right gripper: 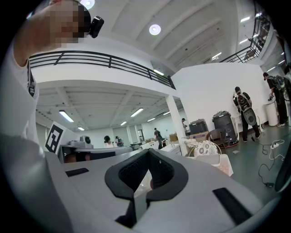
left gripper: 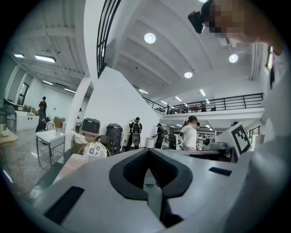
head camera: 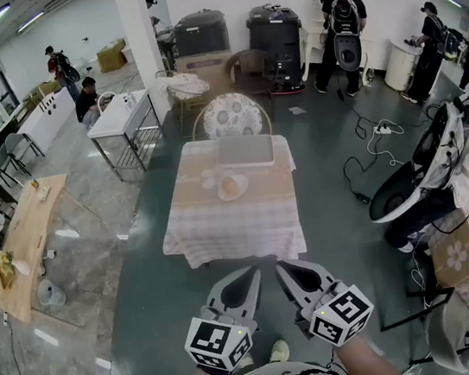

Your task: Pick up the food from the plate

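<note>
The food (head camera: 233,186), a pale tan lump, is seen lying on a white plate (head camera: 222,195) near the middle of the cloth-covered table (head camera: 232,226). A closed laptop (head camera: 245,150) is set at 12 o'clock from the plate, by the far edge, and a patterned chair (head camera: 229,115) is placed beyond that edge. Bare cloth is left from the plate to the near edge at 6 o'clock. Open green floor (head camera: 144,283) is found at 3 and 9 o'clock of the table. At 6 o'clock, well short of the table, the left gripper (head camera: 248,278) and the right gripper (head camera: 287,272) are held side by side, the jaws of each brought together on nothing.
</note>
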Motion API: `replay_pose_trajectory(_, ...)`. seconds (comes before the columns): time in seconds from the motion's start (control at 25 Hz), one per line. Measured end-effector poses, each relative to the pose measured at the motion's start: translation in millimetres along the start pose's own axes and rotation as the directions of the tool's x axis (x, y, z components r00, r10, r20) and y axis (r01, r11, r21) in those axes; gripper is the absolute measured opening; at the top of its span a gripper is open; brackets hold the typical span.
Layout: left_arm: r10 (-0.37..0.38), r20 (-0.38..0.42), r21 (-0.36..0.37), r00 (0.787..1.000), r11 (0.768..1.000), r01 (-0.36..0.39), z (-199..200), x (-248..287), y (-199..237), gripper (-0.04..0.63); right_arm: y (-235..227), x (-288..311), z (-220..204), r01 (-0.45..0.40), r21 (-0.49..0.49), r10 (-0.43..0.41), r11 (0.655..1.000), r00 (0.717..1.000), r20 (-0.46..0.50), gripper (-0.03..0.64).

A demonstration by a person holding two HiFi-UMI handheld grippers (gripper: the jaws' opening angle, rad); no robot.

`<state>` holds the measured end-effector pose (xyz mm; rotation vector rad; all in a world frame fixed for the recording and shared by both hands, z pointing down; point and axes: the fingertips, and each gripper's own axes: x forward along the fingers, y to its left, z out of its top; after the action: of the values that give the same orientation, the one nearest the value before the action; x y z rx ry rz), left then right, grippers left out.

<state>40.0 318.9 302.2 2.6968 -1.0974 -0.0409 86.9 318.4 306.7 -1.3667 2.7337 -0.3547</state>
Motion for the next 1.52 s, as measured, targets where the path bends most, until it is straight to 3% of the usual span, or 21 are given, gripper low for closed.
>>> replay_pose_trajectory(0.92,0.074,0.005,0.003,0.997,0.997,-0.074,4,22,4,0.006,-31,-6,18,-0.050,0.050,0.047,0.998,0.997,0.056,0.015)
replay_pose_trajectory(1.24,0.078,0.010,0.013,0.997,0.997,-0.078,4,35,49,0.006,-42,39,9,-0.030,0.057,0.028,0.998,0.999,0.028,0.015)
replay_pose_trajectory(1.52,0.055,0.011,0.038,0.998,0.998,-0.056,17,60,118,0.006,-55,112,13,0.003,0.049,-0.003,0.999,1.000,0.004,0.015)
